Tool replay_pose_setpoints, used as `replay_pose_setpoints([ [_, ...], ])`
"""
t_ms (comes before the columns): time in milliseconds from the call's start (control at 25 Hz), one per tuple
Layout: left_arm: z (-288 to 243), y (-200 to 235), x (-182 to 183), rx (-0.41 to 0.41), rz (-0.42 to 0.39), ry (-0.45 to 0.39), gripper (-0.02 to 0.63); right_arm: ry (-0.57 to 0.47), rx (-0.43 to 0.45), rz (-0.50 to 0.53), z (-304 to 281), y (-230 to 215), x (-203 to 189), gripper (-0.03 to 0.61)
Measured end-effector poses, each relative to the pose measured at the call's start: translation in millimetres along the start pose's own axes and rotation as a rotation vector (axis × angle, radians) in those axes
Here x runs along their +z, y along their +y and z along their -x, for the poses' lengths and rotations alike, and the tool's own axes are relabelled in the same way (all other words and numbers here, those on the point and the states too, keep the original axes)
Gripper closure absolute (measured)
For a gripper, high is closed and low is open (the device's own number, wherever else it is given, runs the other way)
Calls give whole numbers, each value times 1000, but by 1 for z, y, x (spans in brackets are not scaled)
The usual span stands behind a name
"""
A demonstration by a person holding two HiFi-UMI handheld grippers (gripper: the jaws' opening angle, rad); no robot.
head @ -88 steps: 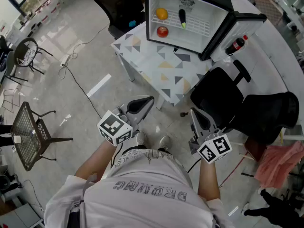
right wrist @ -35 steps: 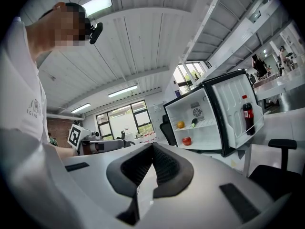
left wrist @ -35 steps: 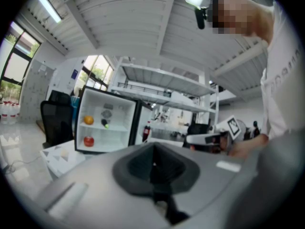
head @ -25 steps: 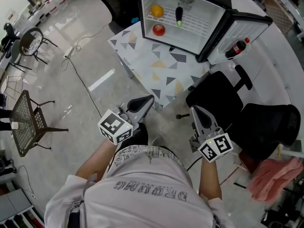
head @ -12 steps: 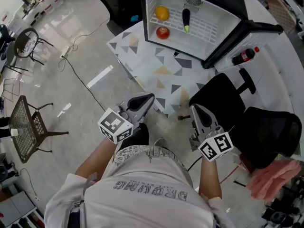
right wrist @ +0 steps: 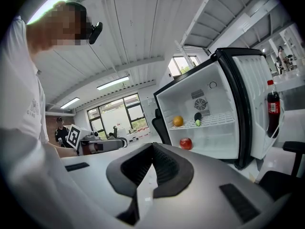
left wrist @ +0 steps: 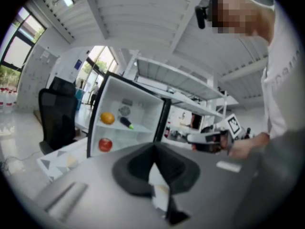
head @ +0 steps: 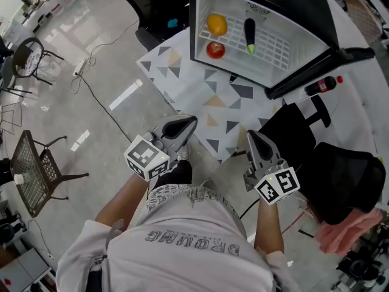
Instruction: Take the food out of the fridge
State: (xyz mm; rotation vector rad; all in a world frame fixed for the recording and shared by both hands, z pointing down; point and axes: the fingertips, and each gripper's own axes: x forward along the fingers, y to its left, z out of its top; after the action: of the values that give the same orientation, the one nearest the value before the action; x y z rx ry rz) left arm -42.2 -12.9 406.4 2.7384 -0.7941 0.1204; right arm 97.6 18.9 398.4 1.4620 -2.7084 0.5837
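Pale grey polished floor [head: 91,72] lies around a small table with a white top printed with grey and beige triangles [head: 200,96]. At the far end of this top stands a white mini fridge with a black frame [head: 292,35], and its door is swung wide open to the right. On the white wire shelf inside lie a round orange fruit [head: 216,24] and, near it, a dark elongated vegetable with a green tip [head: 250,35]. A round red fruit [head: 215,50] rests below the orange one, on the bottom of the fridge. A dark soda bottle with a red cap [head: 322,86] stands in the door. Black office chairs [head: 346,175] are at the right of the table.

The person stands in front of the table with both tools held level, pointing toward the fridge and well apart from it. The left gripper [head: 185,123] has its jaws pressed together with nothing between them. The right gripper [head: 252,135] is also fully closed and holds nothing.
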Motion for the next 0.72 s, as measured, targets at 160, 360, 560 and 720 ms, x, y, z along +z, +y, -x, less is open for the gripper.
replay_pose_setpoints([
  [160,-5,26,8,-7,0,-2,607,-3,-6,3,-27,-3,9,578],
  [360,-10,55,22,-25,2,-3,607,-3,-19,7,-58,-6,20,578],
  [560,-13,82,31,-46,1,-1,607,-2,-36,11,-87,-5,28,578],
  [720,-15,99,36,-64,-1,-2,607,-2,-50,18,-108,-6,32,578],
])
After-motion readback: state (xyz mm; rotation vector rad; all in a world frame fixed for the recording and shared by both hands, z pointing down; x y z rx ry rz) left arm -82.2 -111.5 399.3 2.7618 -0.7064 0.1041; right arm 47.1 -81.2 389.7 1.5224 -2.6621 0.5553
